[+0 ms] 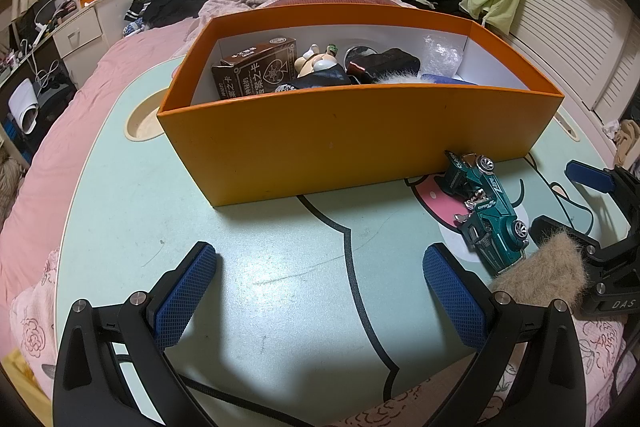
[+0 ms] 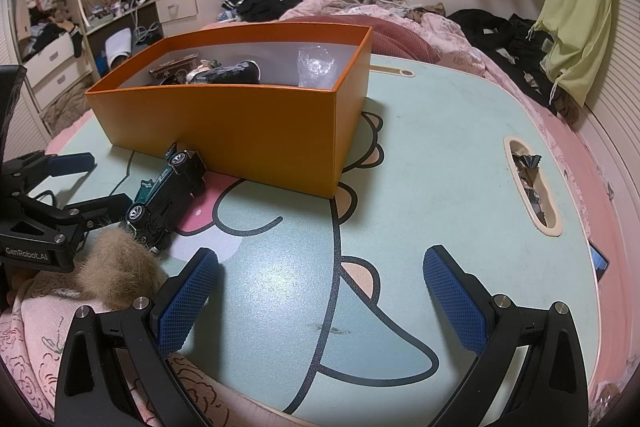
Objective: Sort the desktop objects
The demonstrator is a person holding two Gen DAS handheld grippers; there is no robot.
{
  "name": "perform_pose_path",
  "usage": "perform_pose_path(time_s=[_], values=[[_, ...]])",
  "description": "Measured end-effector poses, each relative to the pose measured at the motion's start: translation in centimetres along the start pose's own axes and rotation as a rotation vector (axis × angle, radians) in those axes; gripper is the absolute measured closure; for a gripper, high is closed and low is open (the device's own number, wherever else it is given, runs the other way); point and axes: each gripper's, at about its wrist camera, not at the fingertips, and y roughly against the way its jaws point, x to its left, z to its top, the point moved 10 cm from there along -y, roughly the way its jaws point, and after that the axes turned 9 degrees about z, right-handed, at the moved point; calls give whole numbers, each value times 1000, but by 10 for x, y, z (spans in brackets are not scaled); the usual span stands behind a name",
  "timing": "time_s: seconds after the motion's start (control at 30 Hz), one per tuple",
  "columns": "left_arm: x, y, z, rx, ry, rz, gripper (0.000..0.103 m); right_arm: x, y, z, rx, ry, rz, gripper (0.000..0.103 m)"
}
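With both the left gripper [image 1: 320,291] and right gripper [image 2: 322,297] spread wide and empty, the green toy car [image 1: 486,209] ahead-right of the left one should probably be pinched across its body, then lifted over the orange box [image 1: 344,139] wall.

We see a pink bed [image 1: 80,115] with dark clothes [image 2: 500,27], white drawers [image 2: 178,5] and a green curtain [image 2: 576,7].

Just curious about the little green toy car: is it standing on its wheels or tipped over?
Tipped over. The toy car lies on its side against the orange box, its dark underside showing.
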Motion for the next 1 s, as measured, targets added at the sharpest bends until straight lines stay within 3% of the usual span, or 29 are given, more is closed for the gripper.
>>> perform_pose_path(time_s=[0.23,0.4,0.53,0.67,0.77,0.8,0.9,1.0], values=[[-1,0,1,-2,-7,-6,0,3,5,7,-13,-10,12,1],[-1,0,1,-3,-9,-7,0,26,15,30,-53,11,106,7],[-1,0,1,-2,-4,-3,0,58,6,50,-7,54,199,23],[-1,0,1,-2,1,-1,0,84,-11,57,48,95,234,29],[-1,0,1,-1,4,1,0,94,-34,43,158,99,274,46],[-2,0,0,-4,1,4,0,94,-37,42,175,72,307,58],[-1,4,2,-3,9,5,0,88,-37,46,161,20,337,78],[0,4,3,-2,12,6,0,85,-28,53,107,-26,384,78]])
